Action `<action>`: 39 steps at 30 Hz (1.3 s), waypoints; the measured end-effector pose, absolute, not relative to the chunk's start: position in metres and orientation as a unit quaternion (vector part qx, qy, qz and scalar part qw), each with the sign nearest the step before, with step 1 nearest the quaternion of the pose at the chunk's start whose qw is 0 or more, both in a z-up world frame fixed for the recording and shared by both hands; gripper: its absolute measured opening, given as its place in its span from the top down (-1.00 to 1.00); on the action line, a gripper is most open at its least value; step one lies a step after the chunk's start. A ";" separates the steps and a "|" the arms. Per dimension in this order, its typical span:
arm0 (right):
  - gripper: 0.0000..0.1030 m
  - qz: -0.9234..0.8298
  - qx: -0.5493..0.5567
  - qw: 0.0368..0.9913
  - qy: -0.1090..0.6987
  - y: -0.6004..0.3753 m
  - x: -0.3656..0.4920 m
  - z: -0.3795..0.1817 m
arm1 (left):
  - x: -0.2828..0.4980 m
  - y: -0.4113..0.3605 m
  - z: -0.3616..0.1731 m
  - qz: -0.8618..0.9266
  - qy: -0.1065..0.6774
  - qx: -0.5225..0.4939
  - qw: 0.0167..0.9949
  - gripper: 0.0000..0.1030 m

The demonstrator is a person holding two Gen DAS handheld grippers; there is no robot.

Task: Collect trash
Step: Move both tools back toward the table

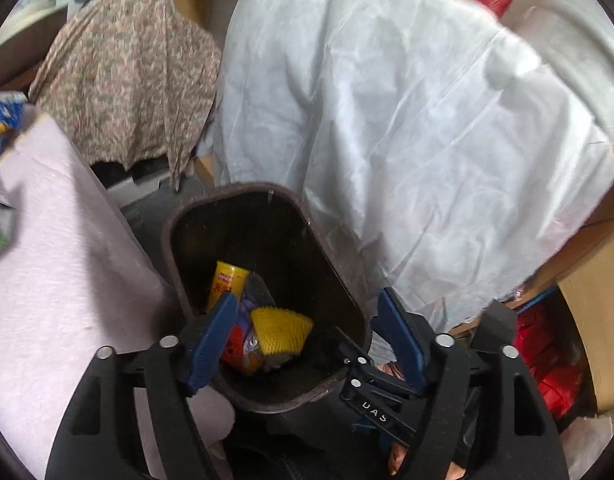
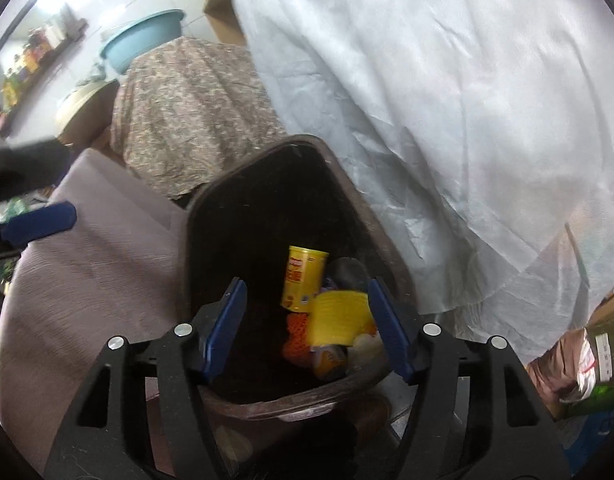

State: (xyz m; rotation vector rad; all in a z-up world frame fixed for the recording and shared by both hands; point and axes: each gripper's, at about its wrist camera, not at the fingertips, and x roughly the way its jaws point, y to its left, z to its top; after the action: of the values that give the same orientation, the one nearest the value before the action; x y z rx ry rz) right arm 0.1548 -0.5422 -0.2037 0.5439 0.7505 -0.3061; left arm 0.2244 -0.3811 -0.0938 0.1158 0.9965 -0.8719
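A dark brown trash bin (image 1: 179, 224) stands on the floor below both grippers; it also shows in the right wrist view (image 2: 195, 216). Inside lie a yellow can (image 1: 227, 280), a yellow foam net (image 1: 281, 326) and an orange-red net (image 1: 231, 344). In the right wrist view the yellow can (image 2: 303, 280), the yellow net (image 2: 339, 316), which looks blurred, and an orange net (image 2: 297, 332) show. My left gripper (image 1: 307, 336) is open and empty above the bin. My right gripper (image 2: 307, 328) is open and empty above the bin; its black frame shows in the left wrist view (image 1: 371, 404).
A table with a pink cloth (image 1: 59, 280) stands left of the bin. A large white plastic sheet (image 1: 407, 120) hangs right and behind. A floral cloth (image 1: 127, 80) covers something behind. Cardboard boxes (image 1: 595, 320) and red bags (image 1: 551, 360) sit at right.
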 end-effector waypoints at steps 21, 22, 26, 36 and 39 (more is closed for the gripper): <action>-0.59 0.044 0.148 0.941 0.302 -0.412 0.195 -0.088 | 0.246 -0.168 -0.038 -0.318 0.382 0.032 0.867 -0.72; -0.59 0.049 0.147 0.940 0.303 -0.408 0.196 -0.087 | 0.252 -0.162 -0.037 -0.320 0.378 0.039 0.868 -0.72; -0.60 0.059 0.126 0.938 0.316 -0.391 0.202 -0.084 | 0.277 -0.159 -0.031 -0.339 0.356 0.106 0.864 -0.72; -0.61 0.059 0.123 0.937 0.322 -0.396 0.217 -0.076 | 0.338 -0.215 -0.050 -0.394 0.416 0.249 0.781 -0.72; -0.61 0.058 0.122 0.936 0.325 -0.398 0.222 -0.078 | 0.339 -0.231 -0.060 -0.399 0.413 0.309 0.758 -0.72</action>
State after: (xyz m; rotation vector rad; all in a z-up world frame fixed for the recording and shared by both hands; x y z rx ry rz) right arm 0.2217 -0.3982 -0.0783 0.2491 0.6644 0.1183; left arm 0.3393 -0.2308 -0.0600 0.6729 0.8995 -0.8691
